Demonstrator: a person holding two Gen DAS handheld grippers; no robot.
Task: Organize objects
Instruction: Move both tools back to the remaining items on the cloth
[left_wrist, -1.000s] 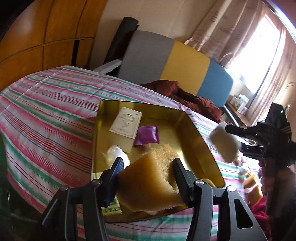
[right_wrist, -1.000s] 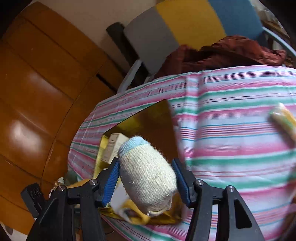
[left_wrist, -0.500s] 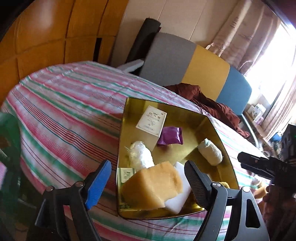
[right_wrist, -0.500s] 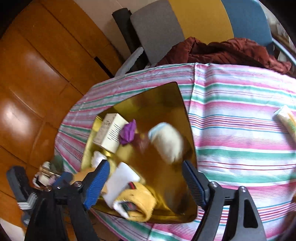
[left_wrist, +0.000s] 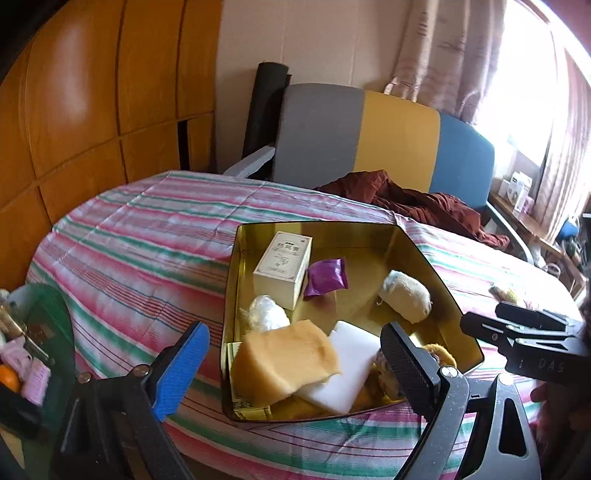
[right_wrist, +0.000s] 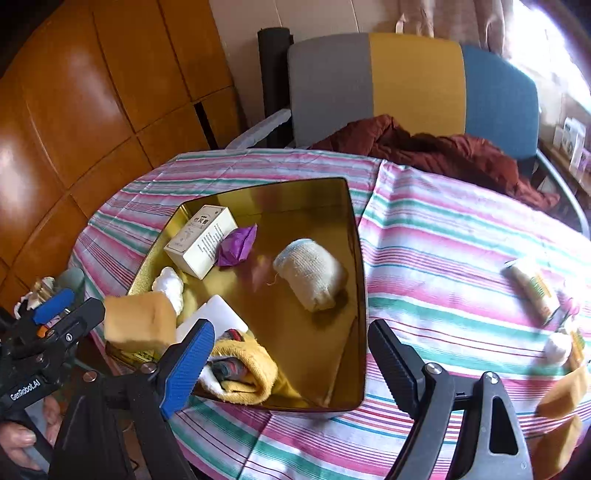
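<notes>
A gold tin (left_wrist: 448, 291) (right_wrist: 356, 258) sits on the striped tablecloth. Inside lie a yellow sponge (left_wrist: 284, 362) (right_wrist: 140, 325) leaning on a white foam block (left_wrist: 349, 369), a rolled cream sock (left_wrist: 406, 299) (right_wrist: 314, 277), a cream box (left_wrist: 282, 269), a purple packet (left_wrist: 327, 277) and a yellow towel (right_wrist: 243, 369). My left gripper (left_wrist: 293, 326) hovers at the tin's near edge above the sponge, its jaws opening, touching nothing. My right gripper (right_wrist: 290, 325) hangs over the tin's near side, jaws also opening, with nothing between the pads.
A tube (right_wrist: 535, 291), a white ball (right_wrist: 557, 349) and sponge pieces (right_wrist: 565, 395) lie on the cloth to the right. A green basket (left_wrist: 44, 332) of small items stands off the table's left edge. A grey, yellow and blue chair (left_wrist: 369, 140) with a brown cloth stands behind.
Both grippers opened and let go: the sponge and the rolled sock dropped into the tin. Both grippers pulled back from the tin.
</notes>
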